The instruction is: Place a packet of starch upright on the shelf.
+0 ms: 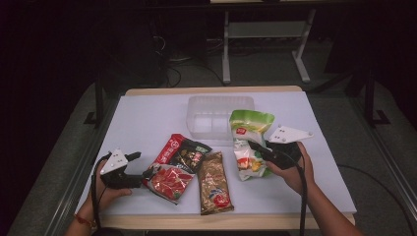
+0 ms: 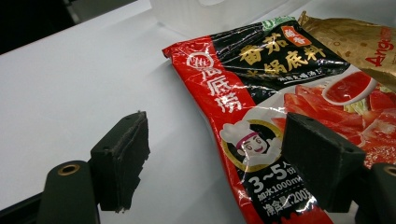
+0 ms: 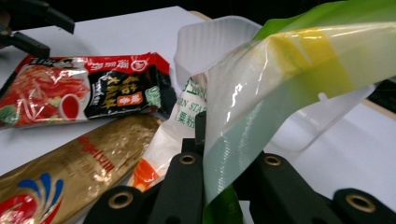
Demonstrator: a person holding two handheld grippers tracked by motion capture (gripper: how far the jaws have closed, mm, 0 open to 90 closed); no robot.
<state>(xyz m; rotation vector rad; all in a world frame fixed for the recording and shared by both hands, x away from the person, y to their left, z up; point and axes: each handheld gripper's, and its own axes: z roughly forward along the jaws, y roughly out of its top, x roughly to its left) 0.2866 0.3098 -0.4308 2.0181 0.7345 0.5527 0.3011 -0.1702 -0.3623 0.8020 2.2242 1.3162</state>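
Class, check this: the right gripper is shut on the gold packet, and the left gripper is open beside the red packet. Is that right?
Not quite. The right gripper is shut on the green and white bag, not the gold packet, which lies flat on the table; the right gripper view shows this. The left gripper is indeed open beside the red packet.

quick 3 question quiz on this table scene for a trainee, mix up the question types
1. True or false: the right gripper is shut on the green and white bag.
2. Which packet lies between the open jaws of the left gripper? A gold packet, B red and black packet, C clear tub
3. What stands at the far side of the table, behind the packets?

Key: 1 true. 2 B, the red and black packet. 3 the clear plastic tub.
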